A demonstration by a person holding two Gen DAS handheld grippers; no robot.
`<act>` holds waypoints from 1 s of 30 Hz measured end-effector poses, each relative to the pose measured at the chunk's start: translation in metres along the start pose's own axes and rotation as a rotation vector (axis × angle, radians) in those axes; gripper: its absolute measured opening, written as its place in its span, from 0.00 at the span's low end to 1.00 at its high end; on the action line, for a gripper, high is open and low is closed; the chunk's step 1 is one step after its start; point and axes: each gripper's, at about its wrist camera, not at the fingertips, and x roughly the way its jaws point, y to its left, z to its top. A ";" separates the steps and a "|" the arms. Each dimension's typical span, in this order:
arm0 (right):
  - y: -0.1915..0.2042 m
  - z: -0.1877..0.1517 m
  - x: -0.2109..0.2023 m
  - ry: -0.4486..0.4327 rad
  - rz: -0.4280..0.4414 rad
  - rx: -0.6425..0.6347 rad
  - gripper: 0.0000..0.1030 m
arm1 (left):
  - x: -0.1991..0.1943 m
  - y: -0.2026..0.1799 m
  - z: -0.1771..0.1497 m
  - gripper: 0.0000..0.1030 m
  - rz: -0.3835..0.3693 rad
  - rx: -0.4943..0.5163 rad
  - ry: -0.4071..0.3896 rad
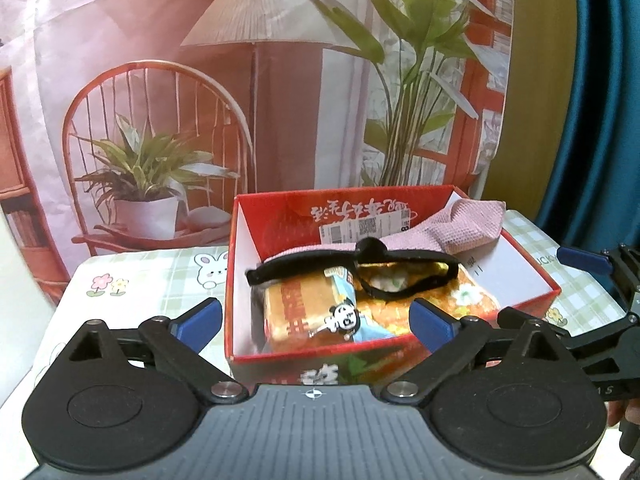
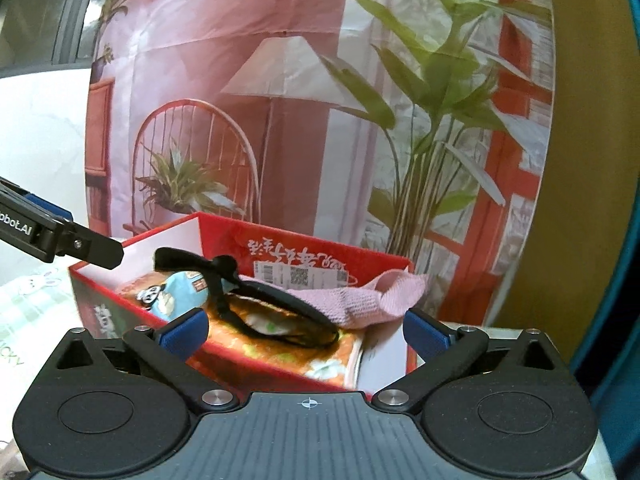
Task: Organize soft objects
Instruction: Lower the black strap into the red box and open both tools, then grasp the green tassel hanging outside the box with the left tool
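Observation:
A red cardboard box [image 1: 536, 280] with a white inside stands on the table in front of both grippers. In it lie orange snack packets [image 1: 304, 312] with a cartoon figure. A black soft band [image 1: 312, 266] is draped across them. A pink knitted cloth [image 1: 472, 220] hangs over the box's far right corner. My left gripper [image 1: 316, 318] is open at the box's near wall, with nothing pressed between its blue pads. My right gripper [image 2: 306, 328] is open at the box's other side, near the black band [image 2: 276, 300] and pink cloth [image 2: 360, 300]; nothing is gripped.
The box sits on a pale checked tablecloth [image 1: 160, 272] printed with rabbits and flowers. A printed backdrop [image 1: 240, 120] of a lamp, chair and plants hangs close behind. A blue curtain [image 1: 600, 120] is at the right. A finger of the left gripper [image 2: 92, 246] reaches in from the left.

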 end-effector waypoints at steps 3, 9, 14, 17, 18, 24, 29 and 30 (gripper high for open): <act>0.005 -0.004 -0.006 0.006 0.015 0.010 1.00 | -0.001 0.001 -0.006 0.98 0.000 0.000 0.013; 0.017 -0.016 -0.013 0.040 0.046 0.020 1.00 | 0.003 0.005 -0.021 0.98 0.002 -0.020 0.051; 0.027 -0.030 -0.013 0.094 0.071 0.016 1.00 | 0.010 0.012 -0.038 0.98 0.001 -0.048 0.095; 0.031 -0.039 -0.009 0.132 0.092 0.021 1.00 | 0.016 0.016 -0.047 0.98 -0.006 -0.068 0.123; 0.033 -0.043 -0.007 0.149 0.105 0.027 1.00 | 0.018 0.017 -0.051 0.98 -0.011 -0.074 0.131; 0.039 -0.058 0.003 0.211 0.147 0.048 1.00 | 0.030 0.018 -0.067 0.98 -0.046 -0.110 0.177; 0.046 -0.068 0.012 0.253 0.176 0.041 1.00 | 0.042 0.015 -0.077 0.98 -0.091 -0.153 0.204; 0.048 -0.070 0.014 0.262 0.183 0.037 1.00 | 0.045 0.014 -0.079 0.98 -0.104 -0.159 0.206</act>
